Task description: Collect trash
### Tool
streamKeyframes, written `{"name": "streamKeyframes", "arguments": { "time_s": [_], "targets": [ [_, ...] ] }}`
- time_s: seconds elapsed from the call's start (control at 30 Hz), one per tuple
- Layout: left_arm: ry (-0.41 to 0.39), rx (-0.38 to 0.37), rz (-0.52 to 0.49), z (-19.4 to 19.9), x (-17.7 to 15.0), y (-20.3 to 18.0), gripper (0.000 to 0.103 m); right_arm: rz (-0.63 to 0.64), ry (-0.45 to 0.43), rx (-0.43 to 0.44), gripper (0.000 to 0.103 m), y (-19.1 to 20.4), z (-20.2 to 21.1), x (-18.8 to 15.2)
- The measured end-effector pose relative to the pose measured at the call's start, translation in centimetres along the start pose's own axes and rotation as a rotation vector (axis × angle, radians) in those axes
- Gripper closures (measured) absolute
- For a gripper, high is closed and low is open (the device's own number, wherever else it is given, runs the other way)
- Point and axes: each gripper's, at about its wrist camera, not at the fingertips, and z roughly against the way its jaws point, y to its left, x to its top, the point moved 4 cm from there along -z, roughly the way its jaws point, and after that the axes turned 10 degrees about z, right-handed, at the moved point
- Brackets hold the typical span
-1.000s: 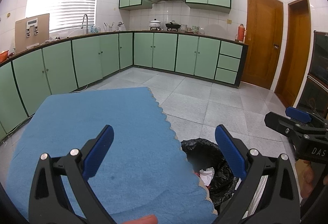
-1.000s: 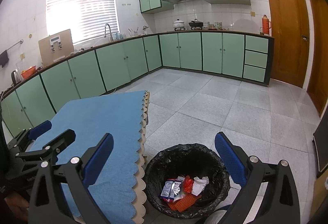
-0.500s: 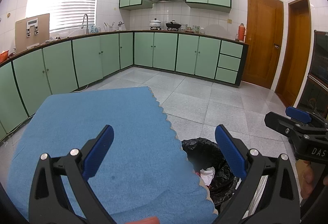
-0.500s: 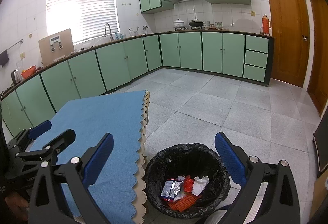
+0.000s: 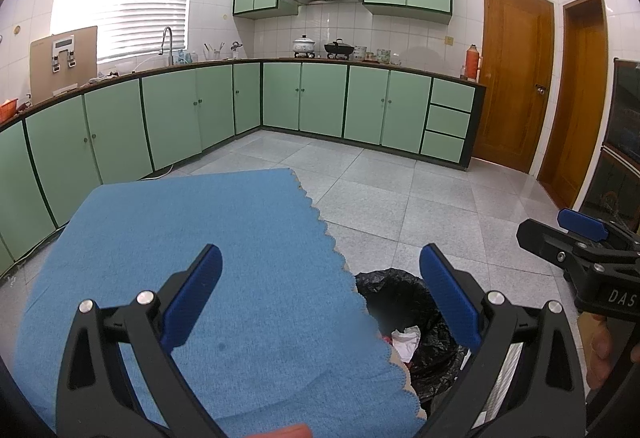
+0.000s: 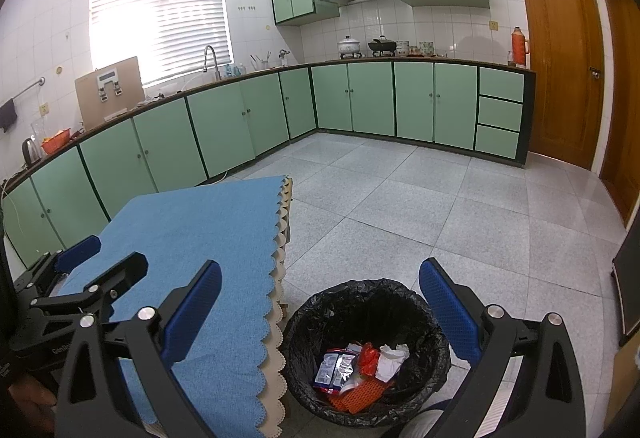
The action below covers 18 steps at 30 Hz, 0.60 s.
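A black-lined trash bin point(image 6: 366, 304) stands on the floor beside the table; it also shows in the left wrist view point(image 5: 400, 290). Inside lie a blue wrapper point(image 6: 329, 368), a red wrapper point(image 6: 367, 358), crumpled white paper point(image 6: 391, 357) and an orange grid piece point(image 6: 360, 394). My right gripper point(image 6: 320, 310) is open and empty above the bin. My left gripper point(image 5: 320, 294) is open and empty over the blue tablecloth point(image 5: 192, 238). Each gripper shows in the other's view: the right one point(image 5: 580, 238), the left one point(image 6: 80, 270).
The table's scalloped cloth edge point(image 6: 280, 258) borders the bin. Green kitchen cabinets point(image 6: 360, 97) line the far walls, wooden doors point(image 6: 560, 57) stand at the right, and a dark cabinet point(image 5: 624, 141) is at the far right. Grey tiled floor point(image 6: 440, 205) lies beyond.
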Motion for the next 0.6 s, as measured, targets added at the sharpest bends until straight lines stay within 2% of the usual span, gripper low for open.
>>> {"name": "streamKeyframes", "arguments": {
  "time_s": [0.6],
  "targets": [
    [0.005, 0.002, 0.001, -0.04, -0.16, 0.14, 0.007, -0.002, 0.002, 0.0, 0.006, -0.16, -0.15, -0.19]
  ]
}}
